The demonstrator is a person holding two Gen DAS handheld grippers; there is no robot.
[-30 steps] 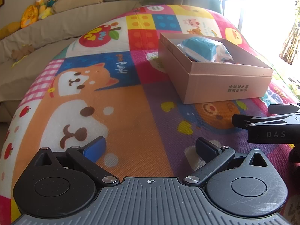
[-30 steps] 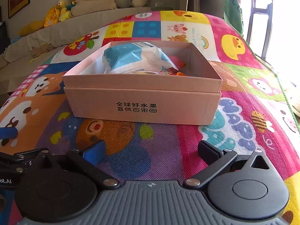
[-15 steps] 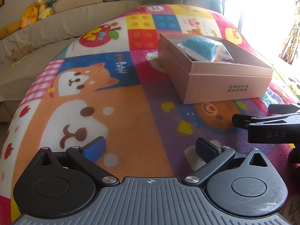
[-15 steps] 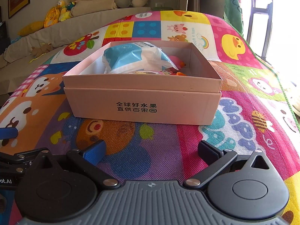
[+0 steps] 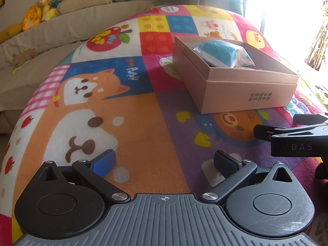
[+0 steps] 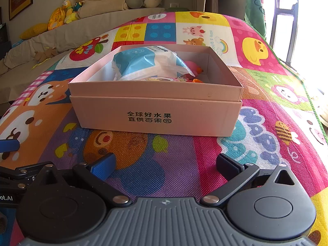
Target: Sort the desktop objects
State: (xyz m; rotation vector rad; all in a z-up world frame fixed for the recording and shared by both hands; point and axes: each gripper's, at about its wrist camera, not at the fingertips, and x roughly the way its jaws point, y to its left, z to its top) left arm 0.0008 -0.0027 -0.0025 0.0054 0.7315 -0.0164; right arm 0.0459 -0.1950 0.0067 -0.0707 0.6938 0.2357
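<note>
A pink cardboard box [image 6: 155,112] with black printed characters sits on the colourful play mat; it also shows in the left wrist view [image 5: 242,94]. Inside lie a blue and white plastic packet [image 6: 147,63] and small pink and orange toys [image 6: 193,71], partly hidden by the box wall. The packet also shows in the left wrist view [image 5: 221,53]. My right gripper [image 6: 166,166] is open and empty, low over the mat in front of the box. My left gripper [image 5: 164,162] is open and empty, to the left of the right one, over the orange dog picture.
The play mat [image 5: 127,110] covers the whole surface. A beige sofa with plush toys [image 6: 67,10] runs along the back left. A bright window is at the right. The right gripper's body [image 5: 295,141] juts into the left wrist view.
</note>
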